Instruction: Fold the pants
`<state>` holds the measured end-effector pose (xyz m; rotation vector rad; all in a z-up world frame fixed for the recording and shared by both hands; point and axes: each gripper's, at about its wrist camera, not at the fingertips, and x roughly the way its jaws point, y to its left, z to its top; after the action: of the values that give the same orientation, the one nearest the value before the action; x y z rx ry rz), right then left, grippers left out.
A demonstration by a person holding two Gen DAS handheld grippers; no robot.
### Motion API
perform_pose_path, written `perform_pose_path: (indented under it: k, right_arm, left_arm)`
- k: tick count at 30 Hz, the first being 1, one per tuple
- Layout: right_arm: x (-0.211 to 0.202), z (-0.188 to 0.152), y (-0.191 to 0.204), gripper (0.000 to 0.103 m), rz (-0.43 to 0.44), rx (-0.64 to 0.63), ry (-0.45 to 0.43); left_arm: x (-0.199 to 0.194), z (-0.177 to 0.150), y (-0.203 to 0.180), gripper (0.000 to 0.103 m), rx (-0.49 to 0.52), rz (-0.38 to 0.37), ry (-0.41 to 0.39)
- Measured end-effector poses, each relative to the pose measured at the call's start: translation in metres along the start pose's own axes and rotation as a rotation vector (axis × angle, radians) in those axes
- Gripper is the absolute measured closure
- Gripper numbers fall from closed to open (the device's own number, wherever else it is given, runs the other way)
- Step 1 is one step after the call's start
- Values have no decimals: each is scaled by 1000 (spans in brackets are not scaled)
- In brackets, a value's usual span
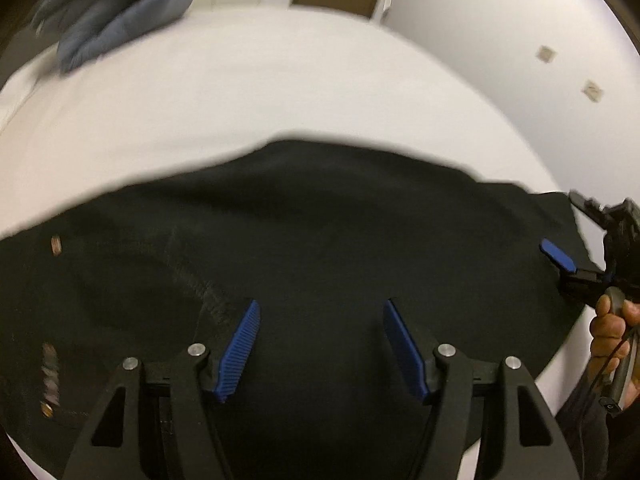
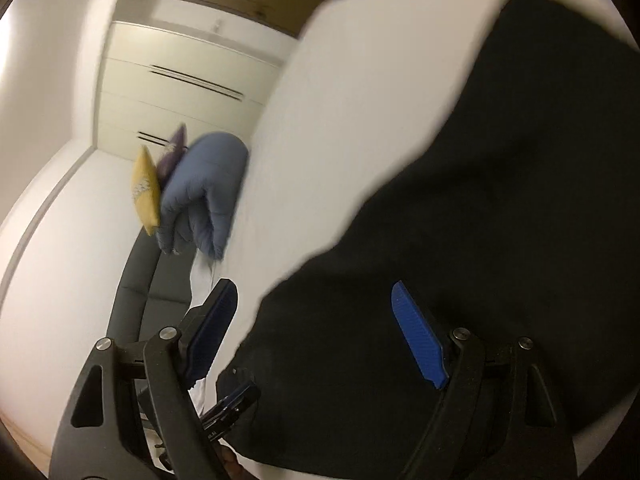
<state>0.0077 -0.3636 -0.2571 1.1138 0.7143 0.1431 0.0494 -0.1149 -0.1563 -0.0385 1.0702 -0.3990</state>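
Black pants (image 1: pixel 320 232) lie spread flat on a white bed (image 1: pixel 240 92). My left gripper (image 1: pixel 320 344) is open and empty, its blue pads just above the cloth near the pants' near edge. My right gripper (image 1: pixel 576 240) shows at the right edge of the left wrist view, at the pants' right end. In the right wrist view the right gripper (image 2: pixel 312 332) is open, its jaws astride the edge of the pants (image 2: pixel 480 220), holding nothing. Both views are blurred by motion.
A folded grey-blue duvet (image 1: pixel 116 4) lies at the bed's far left corner; it shows in the right wrist view (image 2: pixel 204 192) with a yellow cushion (image 2: pixel 146 192) and a purple one behind it. A white wardrobe (image 2: pixel 180 80) and walls surround the bed.
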Motion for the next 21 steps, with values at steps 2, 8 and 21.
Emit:
perform_pose_path:
  k: [2, 8, 21]
  right_arm:
    - [-2, 7, -14, 62, 8, 8, -7]
    - [-114, 79, -78, 69, -98, 81, -278]
    - [-282, -10, -130, 28, -129, 220, -375]
  left_arm:
    - [1, -6, 11, 38, -26, -39, -18]
    - [-8, -8, 13, 38, -13, -39, -20]
    - [-35, -10, -28, 18, -20, -107, -82]
